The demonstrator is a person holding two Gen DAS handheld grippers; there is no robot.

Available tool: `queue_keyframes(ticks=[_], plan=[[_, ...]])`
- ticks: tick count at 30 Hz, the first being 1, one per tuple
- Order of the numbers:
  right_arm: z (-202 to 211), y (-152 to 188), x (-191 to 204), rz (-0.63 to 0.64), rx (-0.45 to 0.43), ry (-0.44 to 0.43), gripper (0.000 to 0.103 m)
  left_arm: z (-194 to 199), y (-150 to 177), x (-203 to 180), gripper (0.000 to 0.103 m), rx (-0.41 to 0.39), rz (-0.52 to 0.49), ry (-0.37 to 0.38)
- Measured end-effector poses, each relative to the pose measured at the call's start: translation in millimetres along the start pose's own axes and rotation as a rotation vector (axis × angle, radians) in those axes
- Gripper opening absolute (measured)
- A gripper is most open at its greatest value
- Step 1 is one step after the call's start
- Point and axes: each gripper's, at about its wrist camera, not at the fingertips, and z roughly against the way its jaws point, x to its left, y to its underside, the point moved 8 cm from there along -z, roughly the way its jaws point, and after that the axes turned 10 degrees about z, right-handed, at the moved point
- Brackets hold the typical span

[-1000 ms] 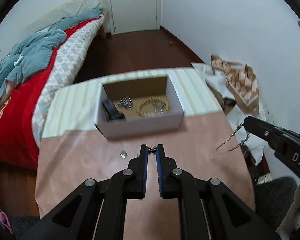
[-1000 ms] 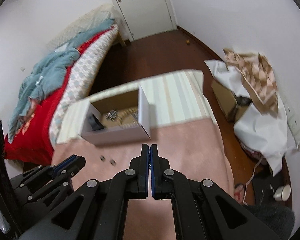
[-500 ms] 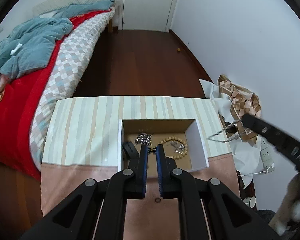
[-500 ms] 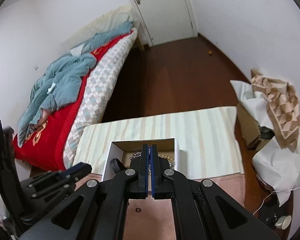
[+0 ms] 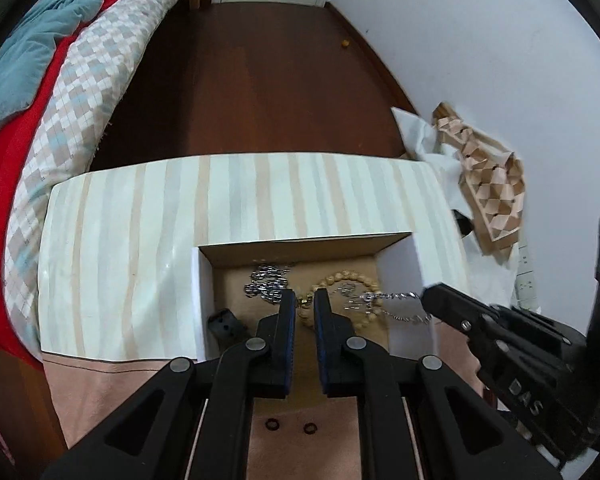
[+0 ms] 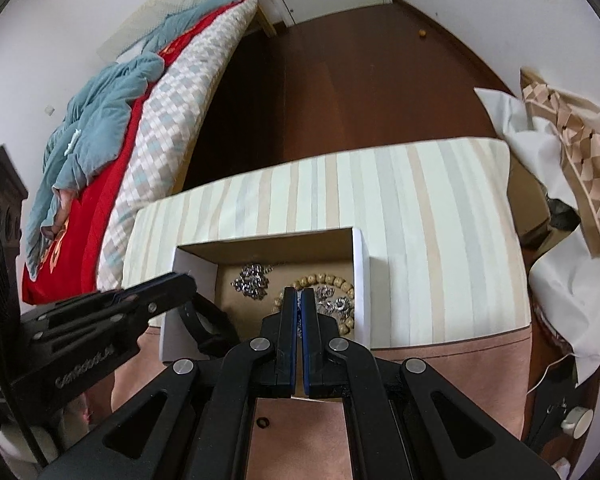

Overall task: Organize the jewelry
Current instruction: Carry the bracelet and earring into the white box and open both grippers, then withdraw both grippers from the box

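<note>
A white cardboard box (image 5: pixel 404 252) (image 6: pixel 362 276) stands on the table. In it lie a wooden bead bracelet (image 5: pixel 350 280) (image 6: pixel 320 280), a silver chain heap (image 5: pixel 266 282) (image 6: pixel 252 278) and a black item (image 5: pixel 224 322). My left gripper (image 5: pixel 305 300) is above the box, shut on a small metal piece (image 5: pixel 302 301). My right gripper (image 6: pixel 299 300) is shut on a silver chain (image 5: pixel 396 300) that hangs over the box's right part; it shows in the left wrist view (image 5: pixel 428 300).
Two small dark rings (image 5: pixel 290 426) lie on the pink cloth (image 5: pixel 100 396) in front of the box. Striped cloth (image 5: pixel 260 196) covers the far half of the table. A bed (image 5: pixel 60 80) is at the left, crumpled wrapping (image 5: pixel 480 168) at the right.
Both grippers moved forward from above the pink cloth to over the box and dropped closer to it. The right gripper's chain now hangs over the box's inside.
</note>
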Motion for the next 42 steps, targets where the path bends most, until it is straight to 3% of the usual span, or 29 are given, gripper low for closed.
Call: queue_keyframes(ticks=[7,9,11,13,16,18,19,20,23,30,42], plan=[[-3.6,5.5,-0.7,-0.026,0.045,-0.008,0.007,6.6,-10.9,19.0,0.011,-0.003,0.052,-0.048],[-0.5,5.3,-0.7,-0.021,0.047,0.011,0.03,16.1,-13.5,24.8,0.013,-0.037,0.054,-0.072],[4.1,4.9,0.3,-0.013,0.045,0.025,0.05,27.3,-14.4,32.5,0.034,-0.081,0.046,-0.113],[10.7,4.5,2.6,0.008,0.035,0.057,0.058,41.4,-11.2,41.4,0.057,-0.137,0.051,-0.148],[20.0,5.9,5.6,0.056,0.028,0.14,0.066,55.9,-3.2,53.9,0.063,-0.2,0.056,-0.204],[21.8,9.4,8.5,0.085,0.042,0.192,0.091,61.7,4.0,58.7,0.073,-0.224,0.055,-0.23],[22.6,12.5,9.6,0.096,0.049,0.221,0.094,65.5,10.1,62.8,0.084,-0.242,0.057,-0.251],[23.9,14.4,9.7,0.105,0.051,0.237,0.096,67.4,14.2,65.0,0.094,-0.251,0.054,-0.266],[24.8,24.1,12.8,0.125,0.063,0.293,0.1,70.8,25.6,71.8,0.099,-0.255,0.051,-0.301],[41.3,42.1,20.4,0.132,0.033,0.344,0.103,80.7,49.6,73.7,0.102,-0.268,0.045,-0.336],[108.0,57.1,41.2,0.134,-0.095,0.378,0.103,143.2,76.0,61.4,0.102,-0.397,0.055,-0.31]])
